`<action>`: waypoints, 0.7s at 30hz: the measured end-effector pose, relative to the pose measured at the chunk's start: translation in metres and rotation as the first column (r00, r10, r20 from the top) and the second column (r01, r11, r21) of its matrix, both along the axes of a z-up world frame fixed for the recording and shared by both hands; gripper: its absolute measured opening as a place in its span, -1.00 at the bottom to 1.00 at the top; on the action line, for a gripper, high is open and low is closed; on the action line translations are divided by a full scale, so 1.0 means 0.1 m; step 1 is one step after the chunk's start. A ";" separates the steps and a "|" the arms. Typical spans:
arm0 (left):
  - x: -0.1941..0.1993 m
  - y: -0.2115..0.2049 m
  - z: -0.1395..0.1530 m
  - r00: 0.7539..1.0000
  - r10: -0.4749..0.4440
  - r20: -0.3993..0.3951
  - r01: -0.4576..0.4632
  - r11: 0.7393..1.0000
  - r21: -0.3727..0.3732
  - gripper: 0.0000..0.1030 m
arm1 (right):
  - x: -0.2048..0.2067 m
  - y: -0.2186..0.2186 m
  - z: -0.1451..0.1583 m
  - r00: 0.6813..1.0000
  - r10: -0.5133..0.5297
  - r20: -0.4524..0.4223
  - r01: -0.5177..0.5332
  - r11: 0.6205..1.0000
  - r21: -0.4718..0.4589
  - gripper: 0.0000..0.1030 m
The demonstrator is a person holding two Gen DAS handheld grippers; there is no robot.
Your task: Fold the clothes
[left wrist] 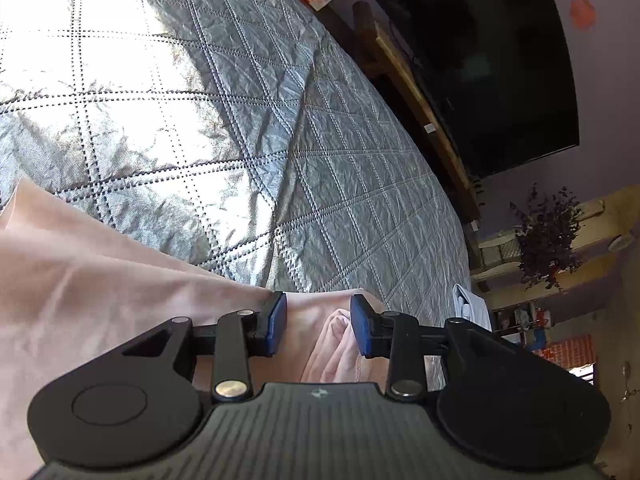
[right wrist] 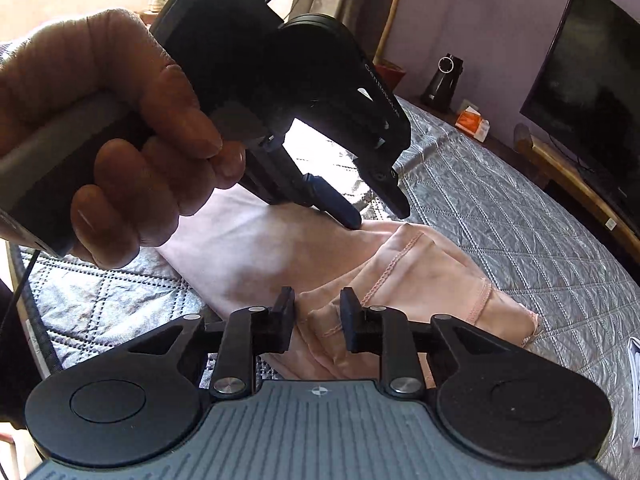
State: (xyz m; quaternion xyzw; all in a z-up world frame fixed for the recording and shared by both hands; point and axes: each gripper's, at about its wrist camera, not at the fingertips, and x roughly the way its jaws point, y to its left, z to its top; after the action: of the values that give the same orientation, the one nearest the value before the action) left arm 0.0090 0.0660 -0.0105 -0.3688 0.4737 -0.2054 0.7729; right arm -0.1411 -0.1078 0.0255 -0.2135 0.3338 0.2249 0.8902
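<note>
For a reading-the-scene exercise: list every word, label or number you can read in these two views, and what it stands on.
"CenRobot.AI", as best it reads, some letters blurred: side of the left hand-held gripper.
"AS", a fragment, the rest cut off: top of the same body.
Orange packet: print too small to read.
Left wrist view: nothing legible.

Sunlit grey quilted bed, lilac wall, dark television on wooden stand.

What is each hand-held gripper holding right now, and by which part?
Nothing is clamped. The left hand-held gripper and the right hand-held gripper both stand open over the pink garment, with their pads apart above its bunched folds.
</note>
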 end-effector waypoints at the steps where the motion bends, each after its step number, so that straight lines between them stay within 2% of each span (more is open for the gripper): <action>1: 0.00 0.00 0.00 1.000 0.000 0.001 0.000 1.000 0.000 -0.38 | -0.01 0.01 0.01 1.000 0.009 0.004 -0.009 1.000 -0.004 -0.60; 5: -0.01 0.00 -0.01 1.000 0.000 0.000 0.000 1.000 -0.005 -0.38 | -0.15 -0.01 0.03 0.994 0.105 0.008 -0.104 0.993 -0.057 -0.63; 8: -0.01 -0.01 0.00 1.000 -0.002 -0.001 0.002 1.000 -0.005 -0.38 | -0.24 -0.09 0.04 0.987 0.161 -0.008 -0.162 0.985 -0.057 -0.63; 11: -0.02 -0.01 0.01 1.000 0.001 -0.001 -0.001 1.000 -0.004 -0.38 | -0.22 -0.15 0.04 0.988 0.150 -0.023 -0.150 0.989 -0.010 -0.53; 13: -0.03 0.00 0.01 1.000 0.008 0.000 -0.008 1.000 -0.007 -0.38 | -0.19 -0.21 0.12 0.991 0.128 -0.039 -0.124 0.989 0.084 -0.50; 14: -0.03 0.01 0.01 1.000 0.013 0.000 -0.013 1.000 -0.009 -0.38 | -0.19 -0.29 0.20 0.993 0.116 -0.027 -0.110 0.979 0.172 -0.51; 16: -0.04 0.03 0.02 1.000 0.024 0.004 -0.023 1.000 -0.018 -0.38 | -0.12 -0.47 0.32 1.000 0.025 -0.009 -0.021 0.953 0.301 -0.37; 18: -0.04 0.05 0.04 1.000 0.027 0.013 -0.027 0.999 -0.020 -0.37 | -0.01 -0.61 0.32 0.995 -0.098 -0.034 0.104 0.934 0.341 -0.36; 19: -0.05 0.05 0.05 0.999 0.027 0.017 -0.026 1.000 -0.017 -0.37 | 0.07 -0.64 0.28 0.987 -0.151 -0.046 0.158 0.937 0.312 -0.47; 21: -0.05 0.05 0.06 0.999 0.025 0.025 -0.025 1.000 -0.013 -0.36 | 0.16 -0.62 0.14 0.982 -0.173 -0.078 0.187 0.954 0.234 -0.64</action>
State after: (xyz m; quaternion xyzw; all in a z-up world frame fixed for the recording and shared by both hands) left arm 0.0041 0.0713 -0.0045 -0.3771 0.4580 -0.2035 0.7789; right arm -0.1252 -0.1700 0.0400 -0.0663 0.3471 0.1877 0.9165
